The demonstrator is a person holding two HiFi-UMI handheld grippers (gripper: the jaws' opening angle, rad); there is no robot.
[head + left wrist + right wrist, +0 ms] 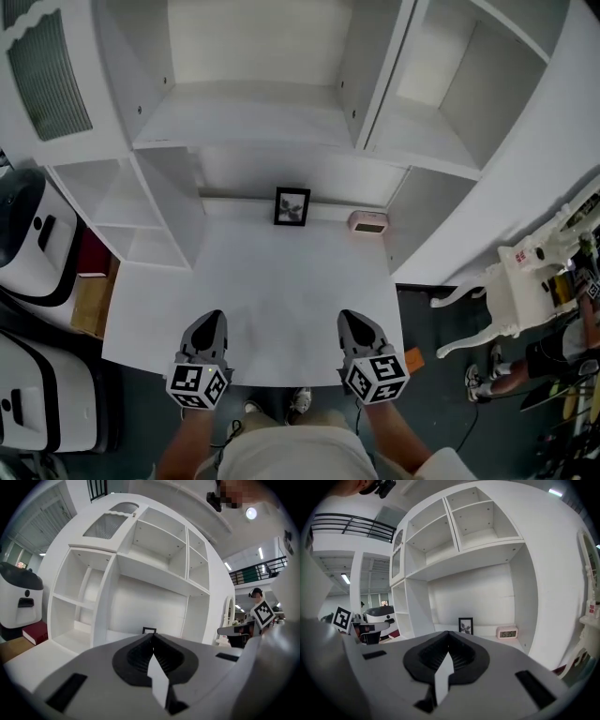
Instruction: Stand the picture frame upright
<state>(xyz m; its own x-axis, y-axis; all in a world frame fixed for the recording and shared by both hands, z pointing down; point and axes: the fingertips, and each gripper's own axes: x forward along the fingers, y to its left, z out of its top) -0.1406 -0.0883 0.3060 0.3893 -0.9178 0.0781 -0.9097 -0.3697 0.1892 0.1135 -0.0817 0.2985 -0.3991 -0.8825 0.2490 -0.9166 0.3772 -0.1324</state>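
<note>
A small black picture frame [292, 206] stands upright at the back of the white desk [253, 300], against the rear wall. The right gripper view shows the frame [465, 626] ahead, and the top of the frame [149, 630] peeks over the jaws in the left gripper view. My left gripper [208, 328] and right gripper [357, 328] hover side by side above the desk's front edge, far from the frame. Both are shut with nothing between the jaws.
A pink digital clock [367, 222] sits right of the frame. White shelving [253, 112] rises around and above the desk. A white and black machine [33, 239] stands left, a red book [35, 632] beside it. A white ornate table [511, 281] stands right.
</note>
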